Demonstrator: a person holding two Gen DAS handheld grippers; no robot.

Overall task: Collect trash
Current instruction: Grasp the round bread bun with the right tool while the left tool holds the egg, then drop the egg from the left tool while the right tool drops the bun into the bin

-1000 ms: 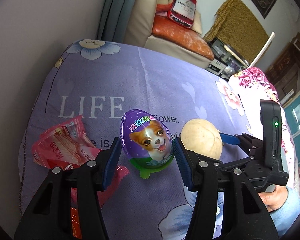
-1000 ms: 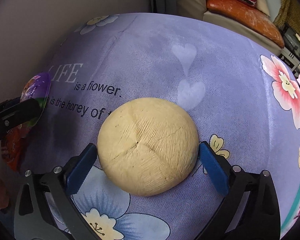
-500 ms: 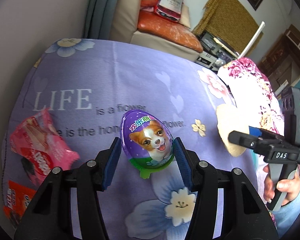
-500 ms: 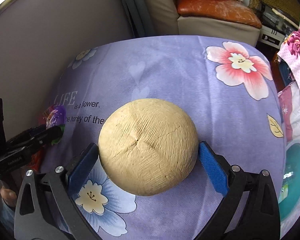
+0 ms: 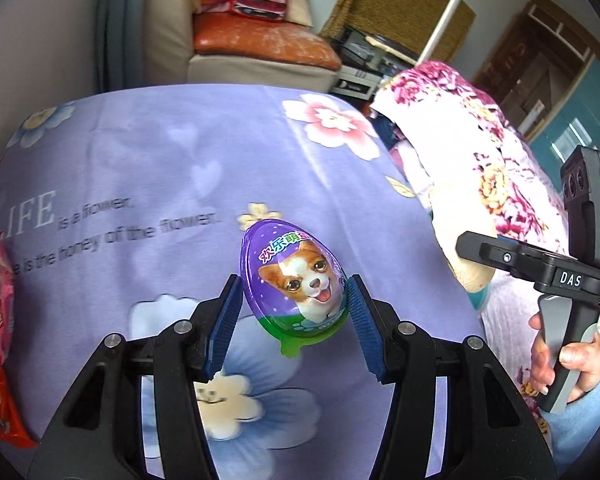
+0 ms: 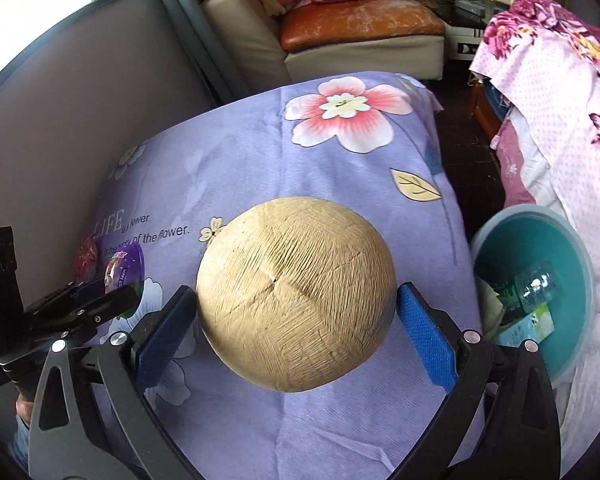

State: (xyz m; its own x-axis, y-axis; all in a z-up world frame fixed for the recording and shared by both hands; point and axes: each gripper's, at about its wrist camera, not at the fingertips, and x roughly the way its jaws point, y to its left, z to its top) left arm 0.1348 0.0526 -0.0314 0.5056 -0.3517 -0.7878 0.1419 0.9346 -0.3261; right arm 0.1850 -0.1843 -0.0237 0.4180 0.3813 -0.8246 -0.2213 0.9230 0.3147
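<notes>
Purple plastic egg (image 5: 294,280) is clamped in the left gripper (image 5: 294,312) above the floral cloth (image 5: 140,152); the right gripper (image 6: 296,312) clamps the tan husked ball (image 6: 296,292). Step in hand appears to be transport: 2 items lifted. Next move: carry each over the teal bin (image 6: 500,248) at far right and release.

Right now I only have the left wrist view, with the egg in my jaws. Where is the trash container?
Observer: A teal basin sits on the floor past the bed's right edge; a plastic bottle lies in it.
Operator: What exactly is the right gripper carrying?
Observer: The right gripper clamps a round tan husk, with cracks meeting at its centre.
Operator: Is the basin full?
Observer: No, bare teal wall shows above the bottle and a carton.
</notes>
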